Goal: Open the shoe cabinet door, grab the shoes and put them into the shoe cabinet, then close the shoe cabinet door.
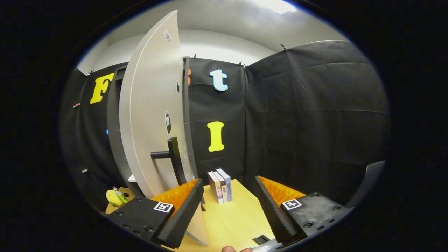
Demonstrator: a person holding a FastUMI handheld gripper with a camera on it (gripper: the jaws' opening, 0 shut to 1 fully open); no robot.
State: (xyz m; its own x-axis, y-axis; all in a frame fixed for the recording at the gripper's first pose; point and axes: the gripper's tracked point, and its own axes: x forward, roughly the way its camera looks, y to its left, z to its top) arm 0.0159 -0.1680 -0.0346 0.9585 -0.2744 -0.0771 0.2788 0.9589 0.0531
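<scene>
We see the pale shoe cabinet door (pixel 150 115) swung open just ahead of the left finger, its dark handle (pixel 173 157) facing us, while our gripper (pixel 227 210) gapes wide and empty above the wooden table (pixel 238 217), so fetching the shoes seems next.

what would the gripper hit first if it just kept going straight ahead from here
Probably the row of upright books standing on the yellow tabletop, just ahead of the open gripper. The swung-out cabinet door sits beside its left finger and might clip that first; depth is unclear.
</scene>
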